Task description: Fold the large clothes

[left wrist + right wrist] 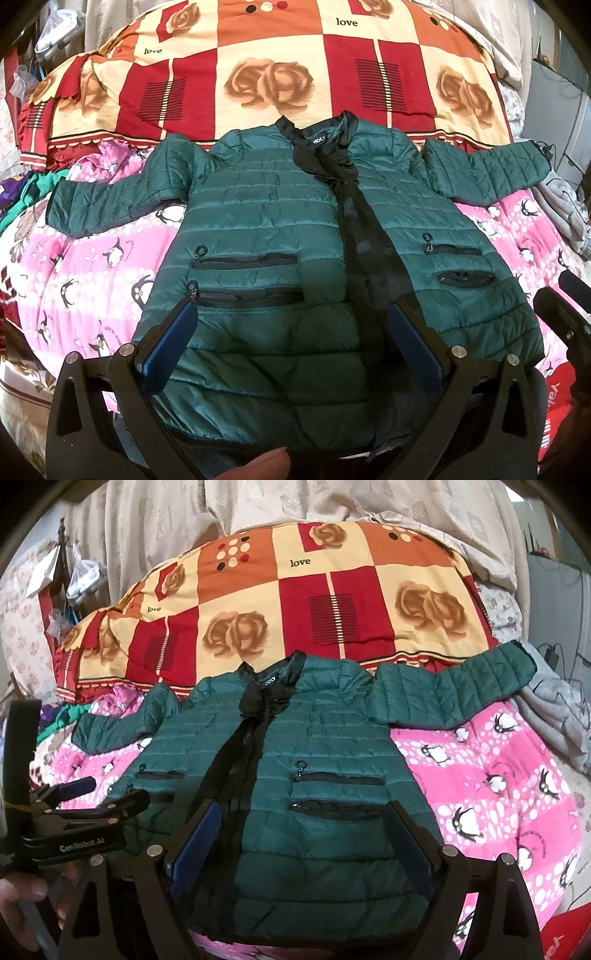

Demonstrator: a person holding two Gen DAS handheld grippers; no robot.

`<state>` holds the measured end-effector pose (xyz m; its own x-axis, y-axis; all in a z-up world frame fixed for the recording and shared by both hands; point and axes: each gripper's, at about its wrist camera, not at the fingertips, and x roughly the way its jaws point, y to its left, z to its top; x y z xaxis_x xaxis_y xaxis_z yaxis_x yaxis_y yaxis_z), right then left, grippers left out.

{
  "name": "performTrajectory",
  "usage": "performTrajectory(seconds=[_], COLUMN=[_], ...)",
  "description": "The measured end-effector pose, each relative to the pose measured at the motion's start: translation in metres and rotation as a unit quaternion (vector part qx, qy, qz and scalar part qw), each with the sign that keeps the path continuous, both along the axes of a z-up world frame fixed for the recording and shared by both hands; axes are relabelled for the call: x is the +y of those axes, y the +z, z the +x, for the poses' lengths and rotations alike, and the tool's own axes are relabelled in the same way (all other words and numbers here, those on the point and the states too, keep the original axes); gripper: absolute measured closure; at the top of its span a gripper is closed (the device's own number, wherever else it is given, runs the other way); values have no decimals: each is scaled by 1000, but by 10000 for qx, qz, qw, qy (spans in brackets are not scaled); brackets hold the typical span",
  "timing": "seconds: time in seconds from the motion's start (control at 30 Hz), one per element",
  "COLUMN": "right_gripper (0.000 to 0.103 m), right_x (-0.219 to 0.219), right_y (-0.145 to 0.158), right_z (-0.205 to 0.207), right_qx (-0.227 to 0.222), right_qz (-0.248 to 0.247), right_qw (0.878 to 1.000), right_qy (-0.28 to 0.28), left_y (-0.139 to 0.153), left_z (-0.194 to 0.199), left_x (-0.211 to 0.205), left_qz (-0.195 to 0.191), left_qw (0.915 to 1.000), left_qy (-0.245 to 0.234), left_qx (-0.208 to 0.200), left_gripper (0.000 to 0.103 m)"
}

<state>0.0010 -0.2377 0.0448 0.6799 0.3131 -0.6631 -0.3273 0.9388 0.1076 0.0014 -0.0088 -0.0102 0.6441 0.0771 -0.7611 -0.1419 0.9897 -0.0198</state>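
A dark green quilted jacket (pixel 258 221) (pixel 325 760) lies face up and spread flat on a pink penguin blanket (pixel 92 266) (pixel 498 775), collar far from me, both sleeves stretched out sideways. Its black front placket hangs partly unzipped. My left gripper (pixel 295 314) hovers open above the jacket's lower left front, nothing between its blue pads. My right gripper (pixel 306 812) is open too, over the lower right front near the pockets. The left gripper (pixel 74 797) also shows at the left edge of the right wrist view.
A folded red, orange and cream rose-print quilt (pixel 277 74) (pixel 295 602) lies behind the collar. Grey clothing (pixel 554 716) is heaped at the right, other colourful clothes (pixel 22 195) at the left. A fingertip (pixel 258 465) shows at the bottom.
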Motion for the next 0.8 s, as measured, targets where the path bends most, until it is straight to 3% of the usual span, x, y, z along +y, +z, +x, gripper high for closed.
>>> performTrajectory(seconds=[0.23,0.8], right_gripper=[15,15], right_x=[5,0], right_y=[4,5], right_z=[-6,-14], right_qx=[-51,6], right_qz=[-258,-145], right_qw=[9996,9998], right_qy=[53,103], left_y=[1,11], left_z=[-4,-14], left_x=[-2,-16], left_qz=[6,94], left_qw=[10000,9999], left_qy=[12,5], left_qx=[-25,-112], left_gripper=[0,0])
